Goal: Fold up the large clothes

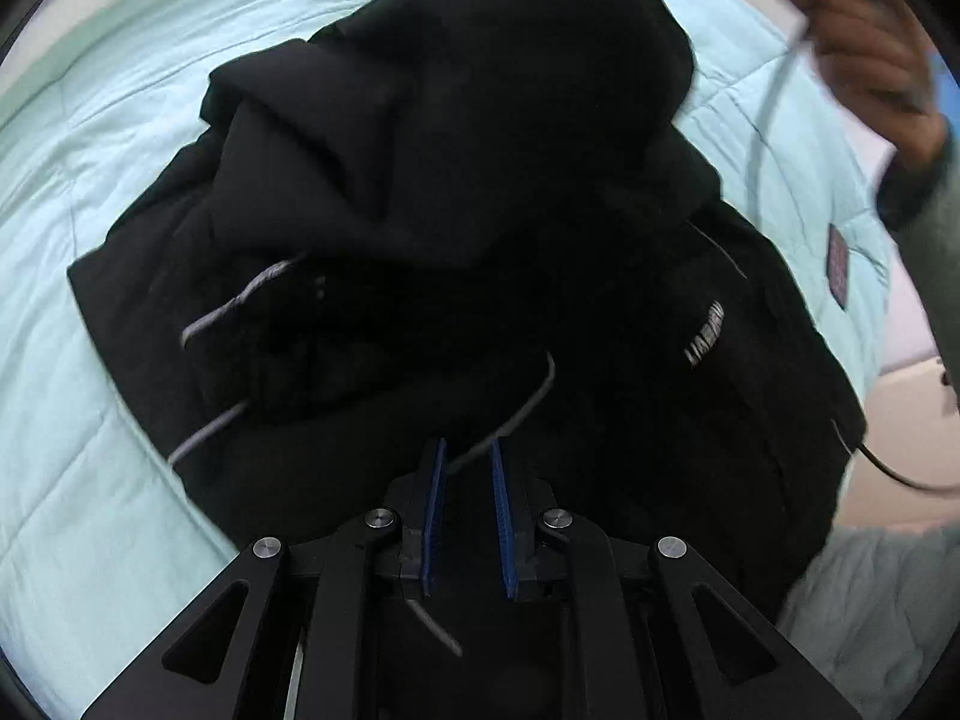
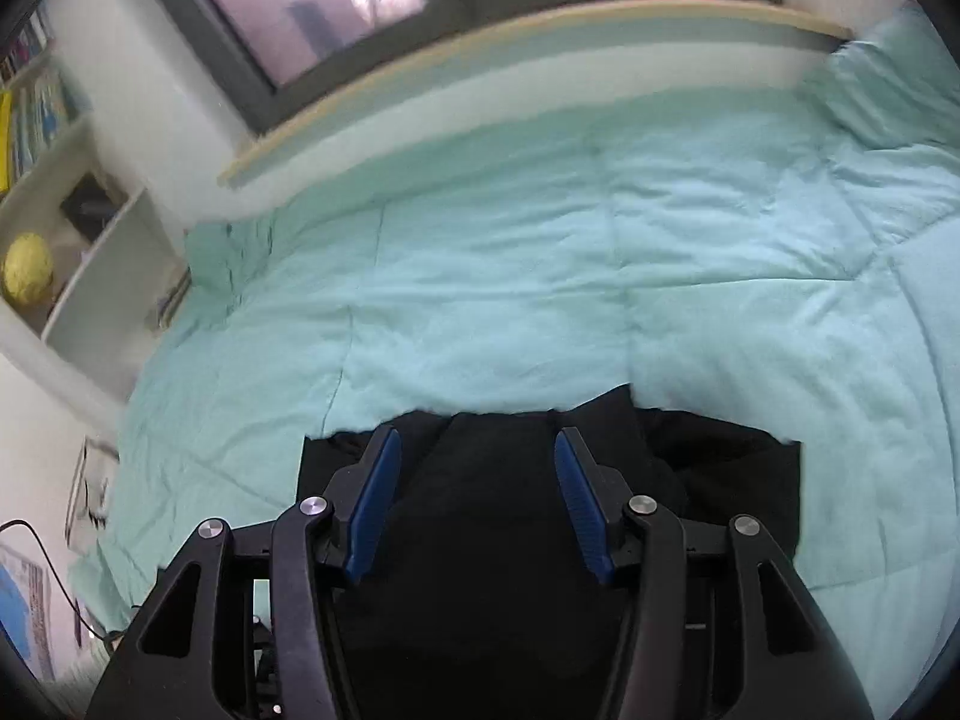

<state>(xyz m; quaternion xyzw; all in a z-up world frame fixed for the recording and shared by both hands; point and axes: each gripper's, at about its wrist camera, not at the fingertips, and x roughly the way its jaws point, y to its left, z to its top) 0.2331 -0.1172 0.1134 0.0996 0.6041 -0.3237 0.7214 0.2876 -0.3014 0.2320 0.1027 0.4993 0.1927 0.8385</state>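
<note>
A large black hooded jacket (image 1: 456,192) with grey drawcords and a white logo lies bunched on a light teal quilt (image 1: 90,192). My left gripper (image 1: 468,450) hovers over its near edge, its blue pads a small gap apart with a grey drawcord (image 1: 516,414) running between them; no grip shows. In the right wrist view the jacket's black edge (image 2: 720,468) lies just under and ahead of my right gripper (image 2: 477,444), which is open wide and empty. The person's right hand (image 1: 864,54) shows at the upper right of the left wrist view.
The teal quilt (image 2: 540,276) covers the bed. A window (image 2: 312,0) and wooden ledge (image 2: 480,54) run along the far side. White shelves (image 2: 90,252) with books and a yellow ball (image 2: 27,276) stand at left. A pillow (image 2: 888,96) lies at far right.
</note>
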